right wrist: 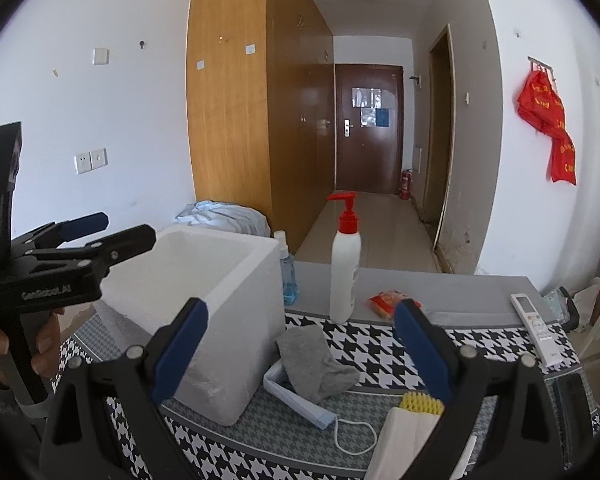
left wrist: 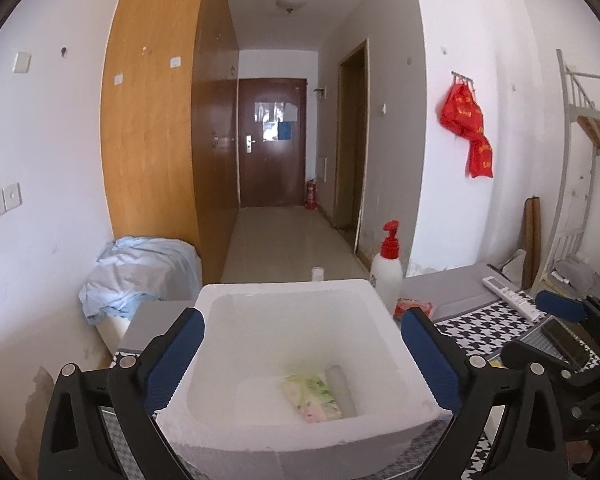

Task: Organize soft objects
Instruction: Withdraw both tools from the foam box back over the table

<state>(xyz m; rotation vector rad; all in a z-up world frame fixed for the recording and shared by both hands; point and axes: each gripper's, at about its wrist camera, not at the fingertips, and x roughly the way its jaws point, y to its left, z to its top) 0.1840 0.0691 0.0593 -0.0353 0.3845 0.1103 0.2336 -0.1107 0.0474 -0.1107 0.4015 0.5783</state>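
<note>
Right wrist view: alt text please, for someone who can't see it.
Open right gripper hovers over a houndstooth table, above a grey sock lying on a face mask beside a white foam box. A pump bottle stands behind; the left gripper is over the box.

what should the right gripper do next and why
Probably lower the right gripper, open and empty, onto the grey sock lying on the face mask beside the foam box; it is the nearest soft item outside the box.

Grey sock (right wrist: 316, 364) beside foam box (right wrist: 204, 312)
</note>
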